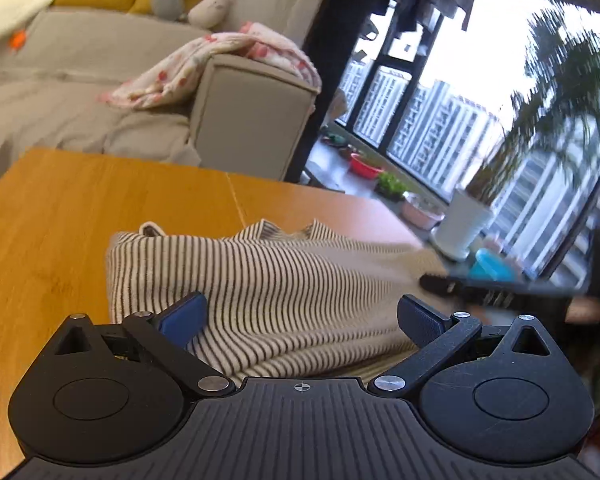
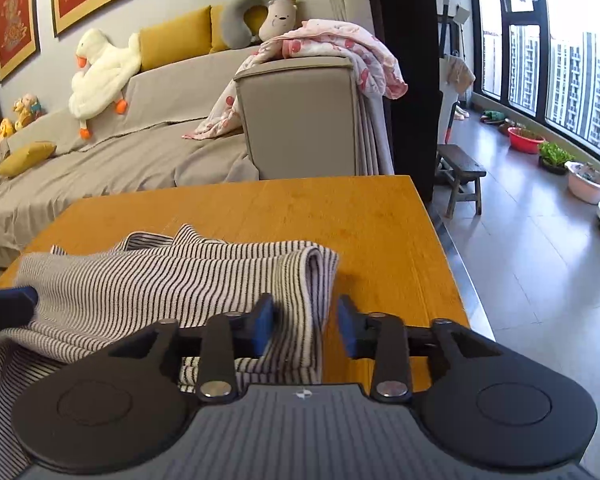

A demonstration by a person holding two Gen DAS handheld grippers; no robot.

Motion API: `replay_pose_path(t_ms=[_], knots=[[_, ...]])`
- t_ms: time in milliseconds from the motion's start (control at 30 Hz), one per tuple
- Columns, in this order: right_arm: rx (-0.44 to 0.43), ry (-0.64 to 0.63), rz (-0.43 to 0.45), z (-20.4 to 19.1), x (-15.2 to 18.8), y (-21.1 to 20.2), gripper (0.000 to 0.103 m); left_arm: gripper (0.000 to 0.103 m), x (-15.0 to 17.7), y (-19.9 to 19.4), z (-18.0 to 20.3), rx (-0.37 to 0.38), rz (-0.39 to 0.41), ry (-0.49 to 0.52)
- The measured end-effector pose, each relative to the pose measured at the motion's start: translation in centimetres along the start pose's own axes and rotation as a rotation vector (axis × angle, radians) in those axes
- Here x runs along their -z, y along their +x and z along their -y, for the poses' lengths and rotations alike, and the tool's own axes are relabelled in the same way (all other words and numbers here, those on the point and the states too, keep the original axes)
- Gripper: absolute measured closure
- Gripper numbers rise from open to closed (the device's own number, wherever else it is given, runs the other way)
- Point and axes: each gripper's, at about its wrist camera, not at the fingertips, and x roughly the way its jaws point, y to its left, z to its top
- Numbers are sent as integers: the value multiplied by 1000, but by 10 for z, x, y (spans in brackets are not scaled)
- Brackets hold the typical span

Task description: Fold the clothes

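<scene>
A black-and-white striped garment (image 1: 284, 280) lies bunched on the wooden table (image 1: 60, 216). My left gripper (image 1: 300, 316) is wide open just above the cloth, with its blue pads on either side of a striped fold. In the right wrist view the garment (image 2: 160, 280) has a rolled fold at its right edge. My right gripper (image 2: 306, 320) is open, with that fold's edge between its pads. A blue fingertip of the left gripper (image 2: 8, 300) shows at the left edge of this view.
A grey sofa (image 2: 300, 120) with a pink blanket (image 2: 340, 52), yellow cushions and a plush duck (image 2: 100, 68) stands behind the table. To the right are the table's edge (image 2: 440, 240), a small wooden stool (image 2: 460, 172), floor pots and large windows.
</scene>
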Motion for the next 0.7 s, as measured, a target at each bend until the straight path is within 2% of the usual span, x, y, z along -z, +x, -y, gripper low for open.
replay_pose_path(t_ms=[33,167,200,233,300,367,467,500,700], knots=[[-3,0,10,0,-1,-4,36,0,3,1,4,-7,-4,33],[-56,-4,93,-7,-11,-23,17,0,3,0,2,3,-6,21],[-88,2,118,-11,-13,-28,6,0,4,0,1,8,-6,14],[-129,13,134,-14,-16,-32,0,0,5,-1,1,9,-5,14],[-212,40,139,-21,-19,-33,0,0,5,-2,2,9,-5,14],[-258,86,82,-25,-17,-21,0,0,6,-2,1,11,-3,12],[-245,169,-49,-23,-5,8,0,0,6,-3,0,15,-2,8],[-235,171,-59,-24,-1,12,0,0,5,-2,-1,16,-2,7],[-207,135,2,-34,10,8,0,0,5,-1,-1,18,-2,4]])
